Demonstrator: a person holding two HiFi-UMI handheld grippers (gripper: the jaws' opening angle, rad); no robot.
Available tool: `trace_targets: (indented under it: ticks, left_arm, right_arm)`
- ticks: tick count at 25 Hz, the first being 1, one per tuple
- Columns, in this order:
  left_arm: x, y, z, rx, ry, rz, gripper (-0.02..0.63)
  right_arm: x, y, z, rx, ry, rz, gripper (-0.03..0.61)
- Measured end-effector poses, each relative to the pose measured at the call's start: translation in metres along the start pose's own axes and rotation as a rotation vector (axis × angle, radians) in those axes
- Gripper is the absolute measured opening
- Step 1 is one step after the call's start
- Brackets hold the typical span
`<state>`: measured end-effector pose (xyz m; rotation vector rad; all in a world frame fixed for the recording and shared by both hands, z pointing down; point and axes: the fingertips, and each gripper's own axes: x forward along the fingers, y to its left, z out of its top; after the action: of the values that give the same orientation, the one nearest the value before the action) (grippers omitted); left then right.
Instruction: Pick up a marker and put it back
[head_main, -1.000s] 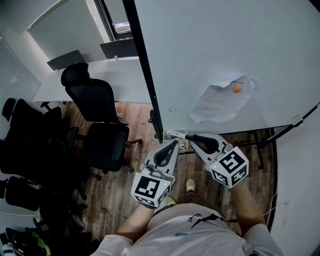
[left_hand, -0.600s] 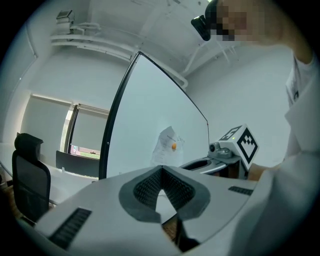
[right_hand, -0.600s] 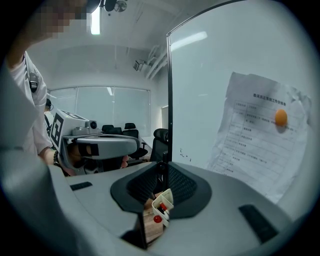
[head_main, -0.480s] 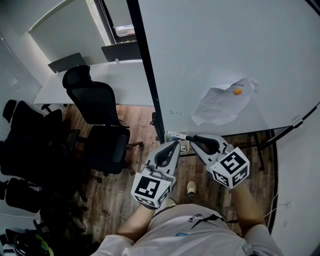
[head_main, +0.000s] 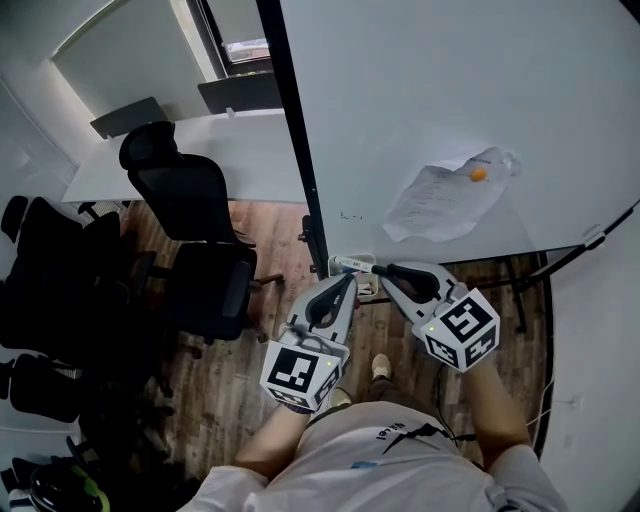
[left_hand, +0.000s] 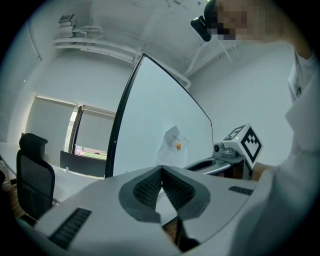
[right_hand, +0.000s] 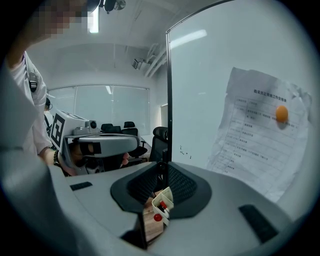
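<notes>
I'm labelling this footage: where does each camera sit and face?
Head view: on the person's head, steeply down at the whiteboard and floor; shows left tool, right tool, forearms.
Left gripper view: on the left tool, facing the whiteboard; shut jaws, right tool visible.
Right gripper view: on the right tool, facing the whiteboard; jaws apparently gripping a marker.
Shared: all show the paper.

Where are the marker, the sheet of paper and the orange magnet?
marker (head_main: 350, 265): head view, middle of its barrel.
sheet of paper (head_main: 440, 205): head view, middle of the sheet.
orange magnet (head_main: 478, 174): head view, centre of the magnet.
</notes>
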<state>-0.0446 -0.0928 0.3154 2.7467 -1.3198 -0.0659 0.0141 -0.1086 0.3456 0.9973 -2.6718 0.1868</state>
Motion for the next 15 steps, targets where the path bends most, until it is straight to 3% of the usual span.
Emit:
trace_targets:
  ticks: [15]
  left_arm:
    - [0.014, 0.014, -0.017, -0.013, 0.027, 0.022, 0.011]
  right_arm:
    - [0.017, -0.014, -0.022, 0.038, 0.028, 0.012, 0.073]
